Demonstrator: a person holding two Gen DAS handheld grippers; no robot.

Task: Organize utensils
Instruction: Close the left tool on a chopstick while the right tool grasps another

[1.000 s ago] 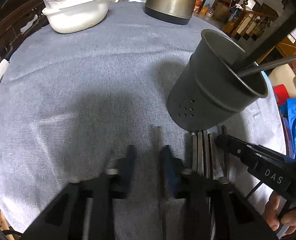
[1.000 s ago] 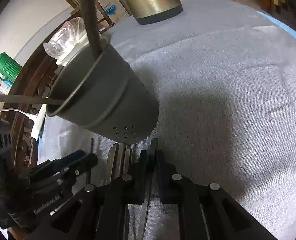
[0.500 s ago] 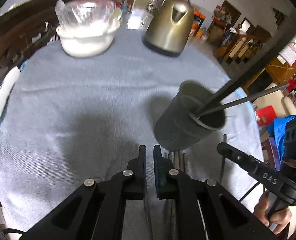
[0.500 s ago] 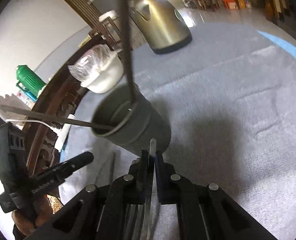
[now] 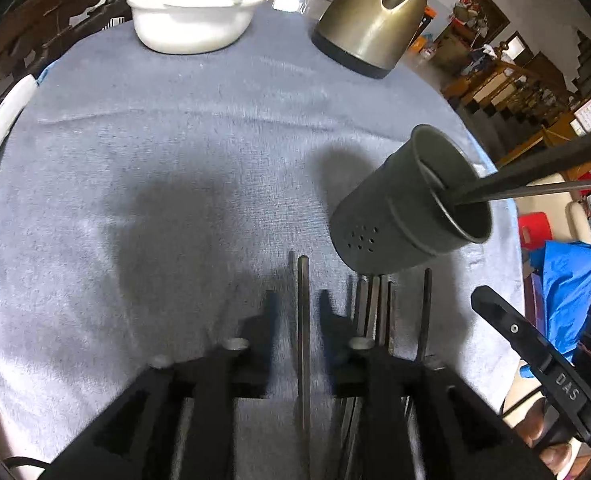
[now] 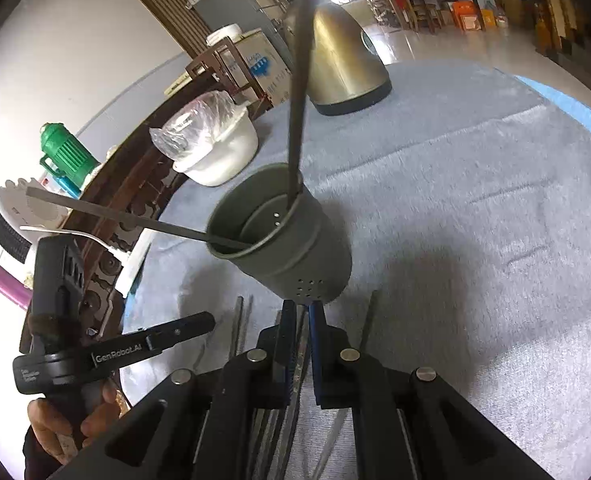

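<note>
A grey metal utensil holder (image 5: 411,208) stands on the grey cloth with two dark utensil handles (image 5: 535,168) leaning out of it; it also shows in the right wrist view (image 6: 283,236). A row of metal utensils (image 5: 375,304) lies on the cloth in front of it. My left gripper (image 5: 297,304) is open, low over the cloth, with one utensil handle (image 5: 303,320) lying between its fingers. My right gripper (image 6: 302,320) is shut on a thin metal utensil (image 6: 297,368), held above the row, just in front of the holder.
A brass-coloured kettle (image 5: 371,20) and a white bowl covered in plastic (image 5: 195,16) stand at the far side of the round table. The table edge (image 5: 507,216) runs close behind the holder. My right gripper's body (image 5: 535,364) is beside the left one.
My left gripper was shut half a second ago and is now open around a utensil lying on the cloth. My right gripper has lifted with its utensil.
</note>
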